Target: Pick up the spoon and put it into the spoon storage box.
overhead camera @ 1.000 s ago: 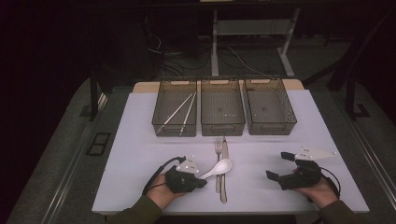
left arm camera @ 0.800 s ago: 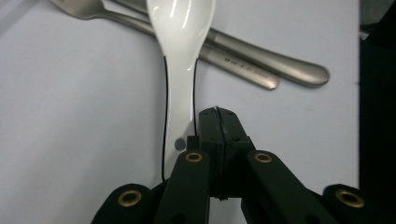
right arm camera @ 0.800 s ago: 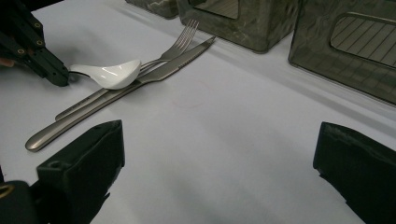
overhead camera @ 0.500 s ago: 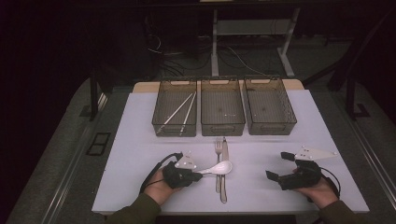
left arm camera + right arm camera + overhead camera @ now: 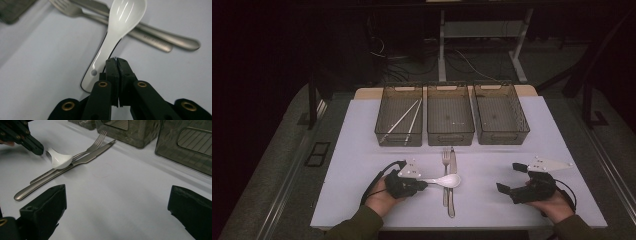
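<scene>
White ceramic spoon [image 5: 117,32] lay across the fork [image 5: 445,165] and knife [image 5: 452,175]. Left gripper [image 5: 116,61], jaws closed and empty, sat beside its handle; right gripper [image 5: 512,177] gaped open. Regrasping the handle seemed next.

Spoon [image 5: 446,180] across fork [image 5: 445,170] and knife [image 5: 452,180], before three bins [image 5: 450,112]; chopsticks [image 5: 404,120] in left bin.

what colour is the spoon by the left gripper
White, glossy, with a thin dark rim; the spoon shows best in the left gripper view.

The spoon [image 5: 117,32]'s handle end is hidden behind the left claw [image 5: 116,60].
</scene>
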The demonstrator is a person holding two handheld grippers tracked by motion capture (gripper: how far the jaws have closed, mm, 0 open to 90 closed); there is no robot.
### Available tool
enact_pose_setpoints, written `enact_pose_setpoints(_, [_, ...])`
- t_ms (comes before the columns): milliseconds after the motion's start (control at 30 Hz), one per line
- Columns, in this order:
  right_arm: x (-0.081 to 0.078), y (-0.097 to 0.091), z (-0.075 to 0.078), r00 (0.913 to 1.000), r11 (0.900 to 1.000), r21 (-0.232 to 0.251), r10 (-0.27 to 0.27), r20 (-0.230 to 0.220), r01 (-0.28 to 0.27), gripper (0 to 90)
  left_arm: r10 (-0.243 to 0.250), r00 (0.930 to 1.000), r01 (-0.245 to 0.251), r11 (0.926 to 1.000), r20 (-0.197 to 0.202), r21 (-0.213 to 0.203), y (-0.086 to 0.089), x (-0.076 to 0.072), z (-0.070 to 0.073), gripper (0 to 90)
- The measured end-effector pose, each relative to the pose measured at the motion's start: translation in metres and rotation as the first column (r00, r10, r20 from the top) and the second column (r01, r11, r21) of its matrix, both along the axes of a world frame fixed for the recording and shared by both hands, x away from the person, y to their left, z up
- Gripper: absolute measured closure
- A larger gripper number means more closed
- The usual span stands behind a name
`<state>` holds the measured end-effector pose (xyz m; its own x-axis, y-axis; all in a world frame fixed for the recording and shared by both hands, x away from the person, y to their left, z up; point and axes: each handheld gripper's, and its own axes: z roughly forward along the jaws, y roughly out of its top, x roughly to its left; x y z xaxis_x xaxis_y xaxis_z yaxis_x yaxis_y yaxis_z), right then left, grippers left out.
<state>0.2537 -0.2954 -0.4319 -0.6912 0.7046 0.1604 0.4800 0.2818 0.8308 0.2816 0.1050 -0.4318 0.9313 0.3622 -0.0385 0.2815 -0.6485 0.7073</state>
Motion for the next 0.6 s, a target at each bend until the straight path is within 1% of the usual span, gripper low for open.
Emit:
enact_pose_setpoints(33, [0.000,0.000,0.000,1.0000,1.0000,0.000,-0.001,-0.002,0.001,2.0,0.004,1.0000,-0.004,0.9997,-0.003,-0.022,0.000,0.001,0.002,83.4])
enact_pose_setpoints(133, [0.000,0.001,0.000,1.0000,1.0000,0.000,-0.004,-0.004,0.004,2.0,0.011,0.9999,-0.011,0.9977,-0.005,-0.067,-0.001,0.004,0.008,76.1])
enact_pose_setpoints(233, [0.001,0.001,-0.001,1.0000,1.0000,-0.002,-0.004,-0.003,0.004,2.0,0.016,0.9996,-0.018,0.9943,-0.022,-0.106,-0.003,0.009,0.011,67.9])
enact_pose_setpoints(300, [0.001,0.001,-0.001,1.0000,1.0000,-0.003,-0.006,-0.005,0.006,2.0,0.021,0.9990,-0.026,0.9921,-0.038,-0.123,-0.007,0.014,0.011,61.3])
enact_pose_setpoints(367, [0.001,0.001,-0.001,1.0000,1.0000,-0.004,-0.005,-0.005,0.005,2.0,0.018,0.9989,-0.024,0.9904,-0.044,-0.136,-0.011,0.017,0.011,57.6])
enact_pose_setpoints(433, [0.001,0.001,-0.001,1.0000,1.0000,-0.005,-0.003,-0.006,0.003,2.0,0.008,0.9986,-0.016,0.9900,-0.053,-0.140,-0.016,0.022,0.011,53.6])
enact_pose_setpoints(600, [0.001,0.000,-0.001,1.0000,1.0000,-0.002,-0.006,-0.005,0.006,2.0,-0.012,0.9965,0.000,0.9891,-0.082,-0.147,-0.034,0.032,0.007,48.5])
